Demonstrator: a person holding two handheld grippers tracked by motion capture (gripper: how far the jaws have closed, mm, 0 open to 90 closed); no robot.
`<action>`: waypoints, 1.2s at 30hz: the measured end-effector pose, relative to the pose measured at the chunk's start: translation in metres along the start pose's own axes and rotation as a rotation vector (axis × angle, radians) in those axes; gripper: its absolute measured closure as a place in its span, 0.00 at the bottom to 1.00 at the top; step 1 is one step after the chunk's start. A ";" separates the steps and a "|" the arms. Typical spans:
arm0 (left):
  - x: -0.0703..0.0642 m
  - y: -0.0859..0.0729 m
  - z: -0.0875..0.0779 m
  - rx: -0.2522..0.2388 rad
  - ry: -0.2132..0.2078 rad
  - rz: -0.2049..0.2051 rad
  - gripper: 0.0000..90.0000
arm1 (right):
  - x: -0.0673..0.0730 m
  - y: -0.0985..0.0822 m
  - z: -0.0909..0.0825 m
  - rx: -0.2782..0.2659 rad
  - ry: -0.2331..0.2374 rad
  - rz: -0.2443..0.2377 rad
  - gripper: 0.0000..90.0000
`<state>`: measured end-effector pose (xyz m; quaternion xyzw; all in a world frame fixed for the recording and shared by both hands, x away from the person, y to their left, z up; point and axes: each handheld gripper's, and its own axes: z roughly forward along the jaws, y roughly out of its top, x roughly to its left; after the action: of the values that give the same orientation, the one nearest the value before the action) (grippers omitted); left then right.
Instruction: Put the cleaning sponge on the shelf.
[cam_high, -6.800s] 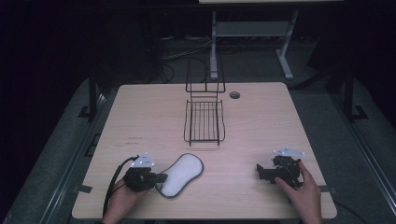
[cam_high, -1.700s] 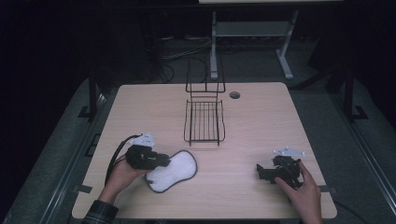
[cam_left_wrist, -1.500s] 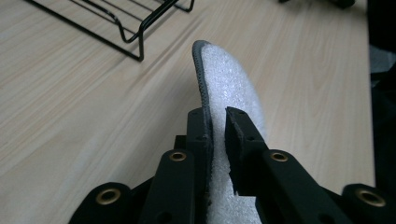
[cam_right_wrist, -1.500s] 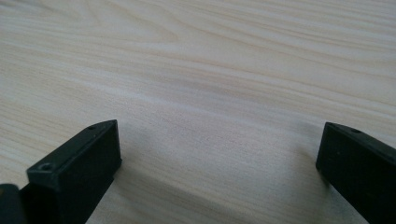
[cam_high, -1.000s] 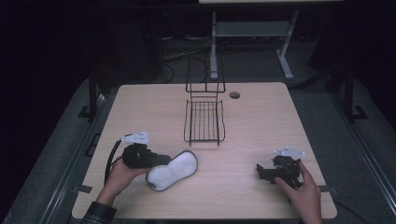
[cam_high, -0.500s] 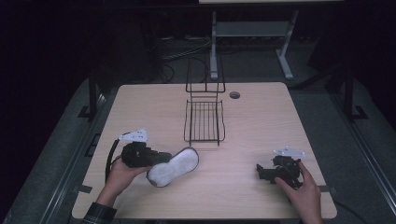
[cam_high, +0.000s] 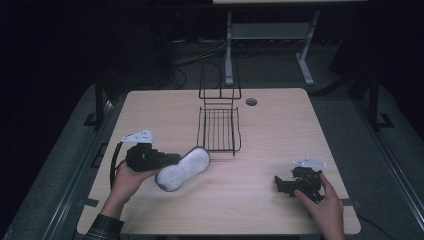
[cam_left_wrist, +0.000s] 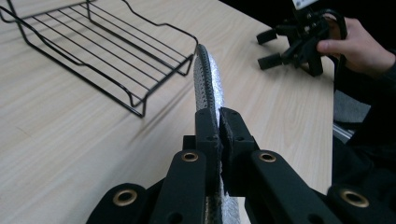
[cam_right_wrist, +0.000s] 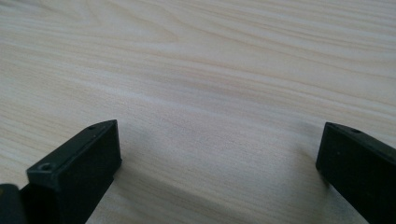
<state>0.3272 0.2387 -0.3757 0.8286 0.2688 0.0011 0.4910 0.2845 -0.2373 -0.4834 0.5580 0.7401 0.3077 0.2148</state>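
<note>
nearest, at the table's front-left: left gripper (cam_high: 167, 161) in a hand, jaws clamped on the heel end of a flat grey peanut-shaped insole with a dark rim (cam_high: 183, 167). insole tilted off the pale wooden tabletop (cam_high: 280, 130), toe end aimed at the rack, seen edge-on in the left gripper view (cam_left_wrist: 208, 84) between the two pads pressed tight against it.

at the front-right corner, well apart from the insole: right gripper (cam_high: 284, 184) low at the tabletop in the other hand (cam_high: 327, 205), jaws wide apart with nothing but bare wood grain (cam_right_wrist: 219, 93) between them. near the right and front edges.

next out, just beside the insole's toe end: black wire rack with a low slatted tray and a tall upright back frame (cam_high: 219, 131), its front rail (cam_left_wrist: 140, 100) closest to the insole, not touching. the one obstacle ahead of the held end.

between insole and right gripper: a broad bare stretch of tabletop. left of the rack, and right of it, likewise open wood out to the edges.

farther back: small round dark hole in the tabletop (cam_high: 251, 101), right of the rack's back frame.

beyond the far edge: dark floor, a grey metal stand (cam_high: 270, 32), loose cables (cam_high: 195, 55).
</note>
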 end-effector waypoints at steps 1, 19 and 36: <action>0.001 0.002 0.000 -0.004 0.004 0.001 0.96 | 0.000 0.000 0.000 -0.001 0.001 -0.001 0.00; 0.015 0.021 0.008 -0.026 0.027 -0.009 0.96 | 0.000 0.000 0.000 0.000 0.003 -0.005 0.00; 0.036 0.041 0.017 -0.067 0.040 -0.028 0.96 | -0.001 0.000 0.000 -0.002 0.004 -0.008 0.00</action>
<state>0.3809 0.2250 -0.3604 0.8077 0.2900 0.0200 0.5129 0.2853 -0.2376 -0.4835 0.5542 0.7426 0.3085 0.2151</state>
